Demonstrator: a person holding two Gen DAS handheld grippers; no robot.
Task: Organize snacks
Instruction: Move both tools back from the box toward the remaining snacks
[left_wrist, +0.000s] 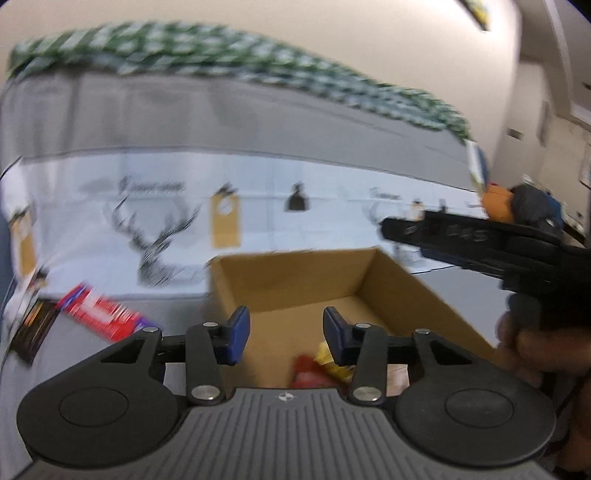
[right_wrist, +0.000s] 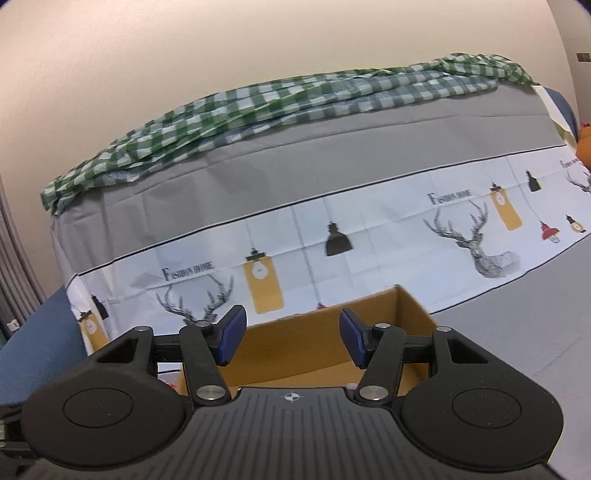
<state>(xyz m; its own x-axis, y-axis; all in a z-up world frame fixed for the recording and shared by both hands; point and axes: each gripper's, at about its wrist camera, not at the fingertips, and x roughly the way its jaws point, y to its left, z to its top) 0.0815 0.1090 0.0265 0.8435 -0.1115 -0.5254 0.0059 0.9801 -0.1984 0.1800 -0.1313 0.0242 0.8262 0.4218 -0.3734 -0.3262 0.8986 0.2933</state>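
Both pairs of blue-padded fingers stand spread with nothing between them. In the left wrist view, the left gripper (left_wrist: 286, 334) hangs over the near edge of an open cardboard box (left_wrist: 402, 291) that fills the middle of the frame. On the box floor, low in the picture just under the right-hand finger, lie a red snack packet (left_wrist: 304, 365) and a yellow snack packet (left_wrist: 328, 360), touching each other; blur hides any print on them. Outside the box, at the lower left of the frame, a red and white snack pack (left_wrist: 99, 312) lies tilted on the grey surface (left_wrist: 177, 314), and a dark packet (left_wrist: 35, 326) lies just beside it at the far left edge.

At the right side of that same view the right gripper (left_wrist: 402, 230) reaches in from the edge above the box's right wall, held by a hand (left_wrist: 532, 343) at the lower right.

In the right wrist view, the right gripper (right_wrist: 290, 336) hovers above the same cardboard box (right_wrist: 410, 310), whose inner walls show in the lower middle. Behind it, a printed cloth with deer heads and lamps (right_wrist: 369, 236) runs across the frame, and a green checked cloth (right_wrist: 258, 107) lies bunched along the top.
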